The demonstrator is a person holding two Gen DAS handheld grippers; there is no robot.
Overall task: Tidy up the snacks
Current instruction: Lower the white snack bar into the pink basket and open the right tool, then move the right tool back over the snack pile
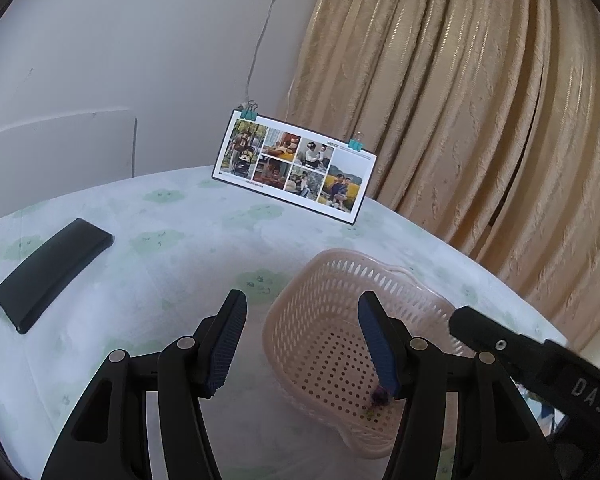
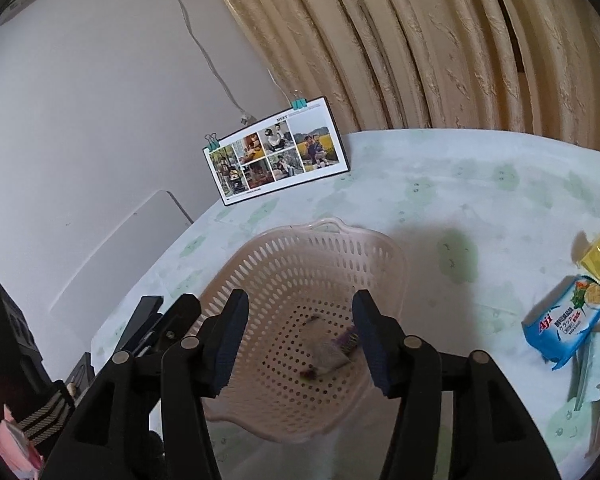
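A pale pink perforated basket (image 1: 300, 312) (image 2: 284, 264) stands on the table. A small snack packet with purple print (image 2: 330, 350) lies on its floor; in the left wrist view only a purple corner of the packet (image 1: 380, 395) shows. My left gripper (image 1: 302, 316) is open, straddling the basket's left wall with nothing between its fingers. My right gripper (image 2: 300, 314) hangs open just above the basket, over the packet. A blue Aji cracker packet (image 2: 566, 320) and a yellow jelly cup (image 2: 598, 260) lie at the right. The other gripper's black body (image 1: 540, 364) reaches in from the right.
A black flat case (image 1: 52, 268) lies on the left of the cloud-print tablecloth (image 1: 180, 240). A photo calendar (image 1: 292, 166) (image 2: 276, 156) stands at the table's back edge, against a white wall and beige curtain (image 1: 480, 100). More wrappers (image 2: 592, 368) lie at the far right.
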